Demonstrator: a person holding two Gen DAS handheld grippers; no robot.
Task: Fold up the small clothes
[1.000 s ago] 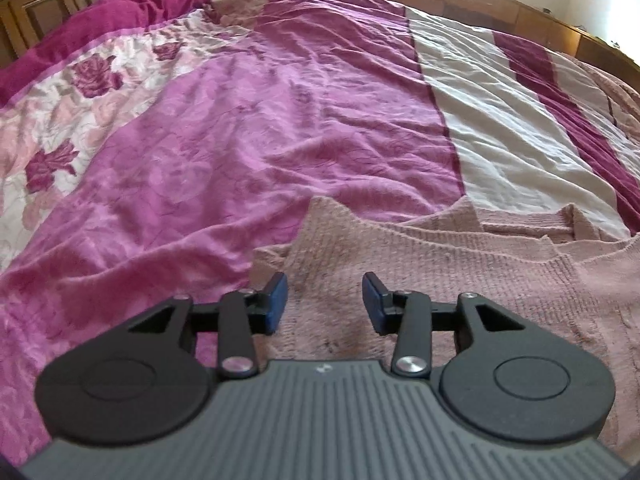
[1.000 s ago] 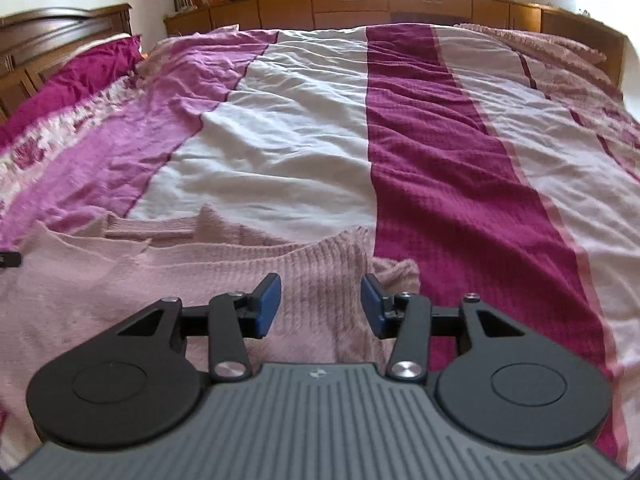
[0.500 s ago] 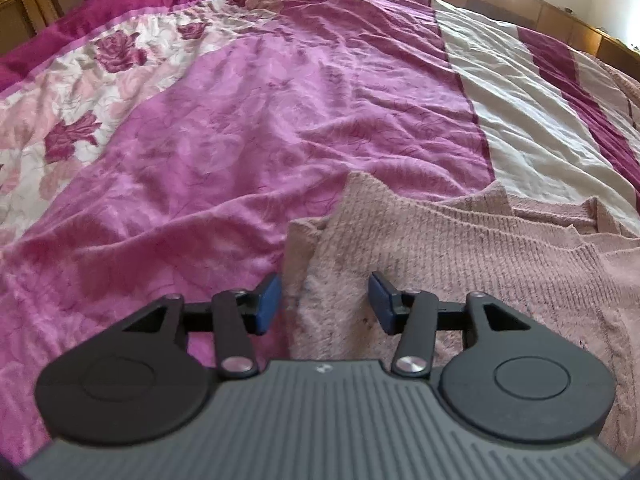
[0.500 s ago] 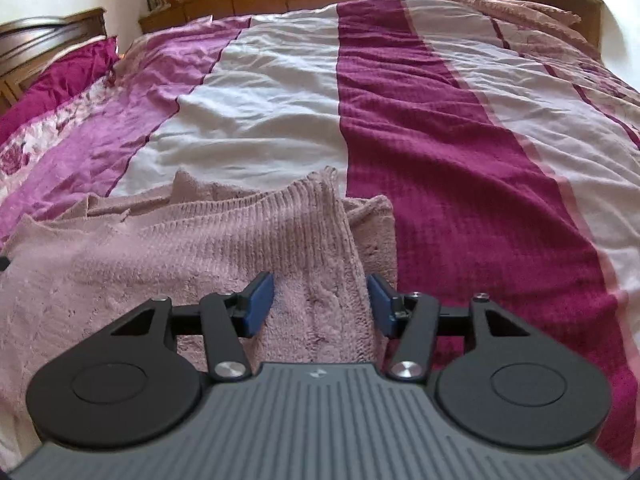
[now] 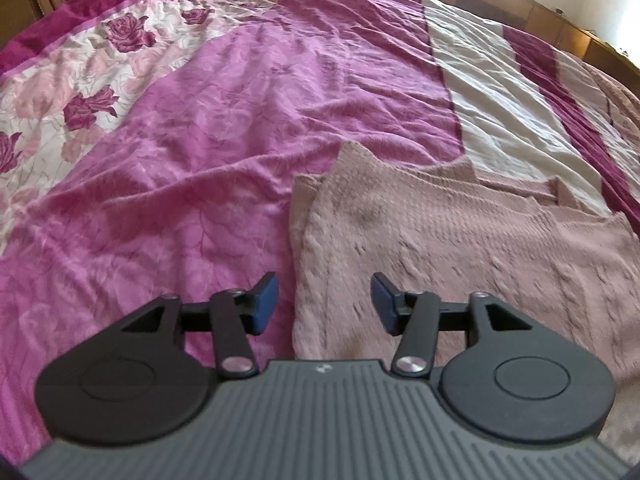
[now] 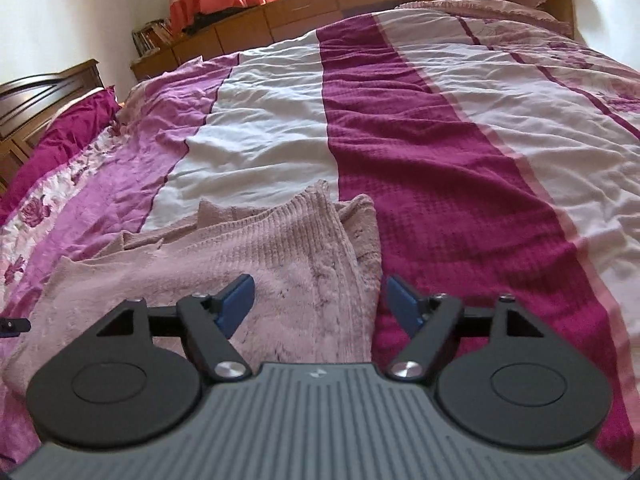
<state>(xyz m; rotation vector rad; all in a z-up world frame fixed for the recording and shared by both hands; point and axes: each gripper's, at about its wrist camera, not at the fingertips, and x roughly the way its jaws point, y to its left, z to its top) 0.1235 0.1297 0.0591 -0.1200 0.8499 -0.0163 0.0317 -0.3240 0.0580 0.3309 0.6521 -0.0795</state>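
A pale pink knitted sweater [image 5: 440,240] lies flat on the bed, partly folded, with layered edges at its far side. My left gripper [image 5: 324,300] is open and empty, and its jaws straddle the sweater's left edge. The sweater also shows in the right wrist view [image 6: 240,256]. My right gripper [image 6: 320,300] is open and empty, and its jaws straddle the sweater's right edge, where a folded layer bunches up.
The bed carries a striped bedspread [image 6: 420,140] in magenta, white and dark red, with a rose-print band [image 5: 80,80] at the left. Wooden cabinets [image 6: 320,4] line the far side and a wooden headboard [image 6: 36,92] stands at the left.
Both grippers have pulled back towards the near edge and shifted outwards to the sweater's side edges. Their jaws have opened wider. The sweater has not moved.
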